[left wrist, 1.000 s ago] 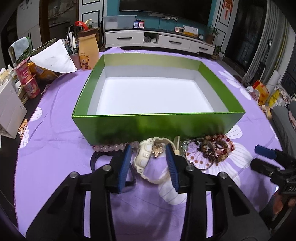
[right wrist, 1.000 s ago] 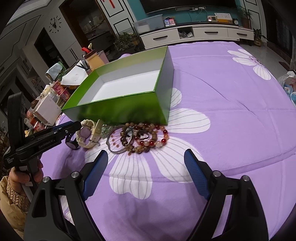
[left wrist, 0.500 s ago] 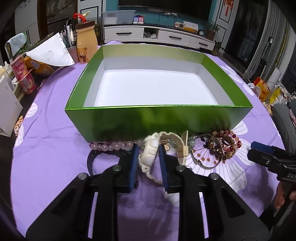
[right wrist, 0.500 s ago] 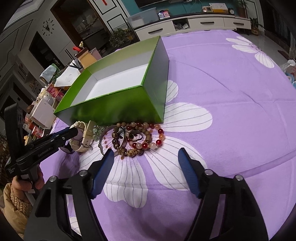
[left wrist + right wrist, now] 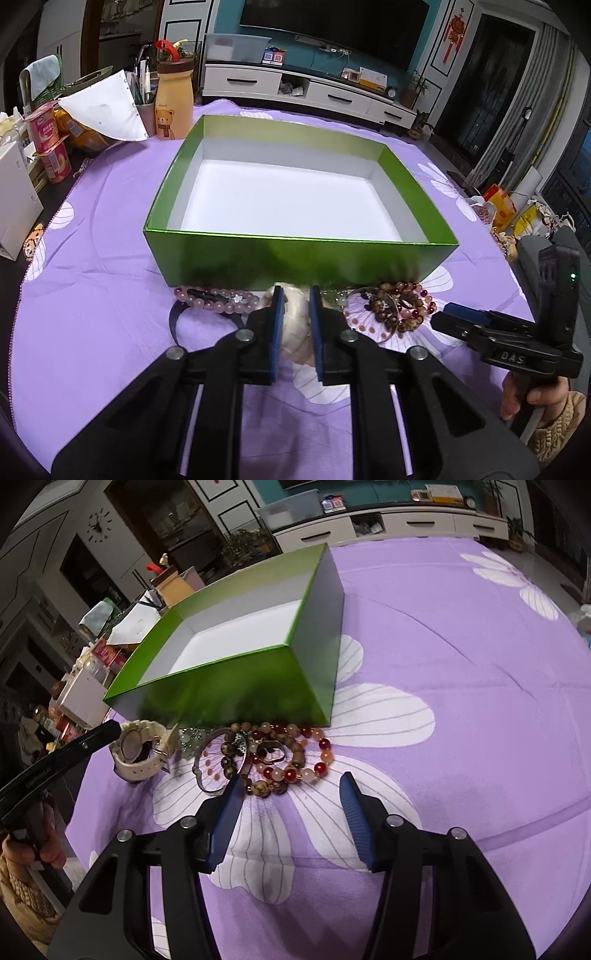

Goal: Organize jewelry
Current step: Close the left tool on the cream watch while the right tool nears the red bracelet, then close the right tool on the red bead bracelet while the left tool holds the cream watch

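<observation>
Lying just in front of the near wall of the green box [image 5: 295, 258], the cream watch [image 5: 138, 755] sits between the blue pads of the left gripper [image 5: 295, 310]. Those jaws are closing, with only a narrow gap left, and the pads look pressed against the watch on both sides; in the left wrist view the watch is blurred. From the right wrist view, the left gripper's black finger lies across the watch's left edge.

Beside the watch, also along the front of the green box, lies the rest of the jewelry: a pink bead bracelet [image 5: 218, 301] to the left with a dark strap [image 5: 177, 317] under it, a pale green bead piece [image 5: 190, 738] just right of the watch, then a thin metal bangle [image 5: 207, 771] and a heap of brown and red bead bracelets [image 5: 284, 757].

The right gripper [image 5: 291, 812] hangs over the purple flowered cloth [image 5: 461, 701] just short of that heap. Its jaws are about half apart and closing, with nothing between them but cloth; the left pad's tip overlaps the bangle's near edge in the picture, and whether it touches cannot be told.

The green box is empty, white inside. Behind it, at its left corner, stand a bear-print bottle [image 5: 173, 103] and a white paper sheet [image 5: 107, 110].
</observation>
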{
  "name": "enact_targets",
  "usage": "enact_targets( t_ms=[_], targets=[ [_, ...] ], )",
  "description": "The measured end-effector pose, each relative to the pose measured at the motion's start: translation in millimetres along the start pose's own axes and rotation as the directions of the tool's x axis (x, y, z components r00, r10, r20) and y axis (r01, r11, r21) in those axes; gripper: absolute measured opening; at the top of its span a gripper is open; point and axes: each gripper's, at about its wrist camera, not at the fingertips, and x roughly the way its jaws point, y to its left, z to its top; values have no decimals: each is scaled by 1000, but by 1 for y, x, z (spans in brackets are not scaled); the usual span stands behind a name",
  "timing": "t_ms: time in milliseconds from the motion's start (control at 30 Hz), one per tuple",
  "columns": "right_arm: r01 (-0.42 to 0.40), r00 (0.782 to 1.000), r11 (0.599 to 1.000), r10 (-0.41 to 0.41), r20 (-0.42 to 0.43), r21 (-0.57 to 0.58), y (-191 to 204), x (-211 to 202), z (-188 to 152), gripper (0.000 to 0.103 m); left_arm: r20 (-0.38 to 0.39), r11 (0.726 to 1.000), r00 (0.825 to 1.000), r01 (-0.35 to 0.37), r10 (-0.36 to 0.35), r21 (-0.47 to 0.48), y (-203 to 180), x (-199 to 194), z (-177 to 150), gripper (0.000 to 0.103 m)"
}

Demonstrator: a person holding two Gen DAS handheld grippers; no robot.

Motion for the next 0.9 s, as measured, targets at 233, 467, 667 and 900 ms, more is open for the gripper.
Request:
enact_targets(
  t_ms=[233,467,667,900],
  targets=[
    [-14,1000,999,14,-3,37,-6,1,0,53,-5,1000,1000,2,-2,-28,9,0,-1,0],
    [-25,1000,999,24,6,38,-5,-2,1,53,-42,999,999,-15,16,37,10,2,-10,40],
    [-31,1000,999,31,7,41,-6,-3,0,53,-109,995,992,-51,61,86,0,13,-16,30],
    [-40,999,998,39,21,50,-7,-4,1,53,-216,977,962,-132,166,166,-7,38,-11,26]
  ],
)
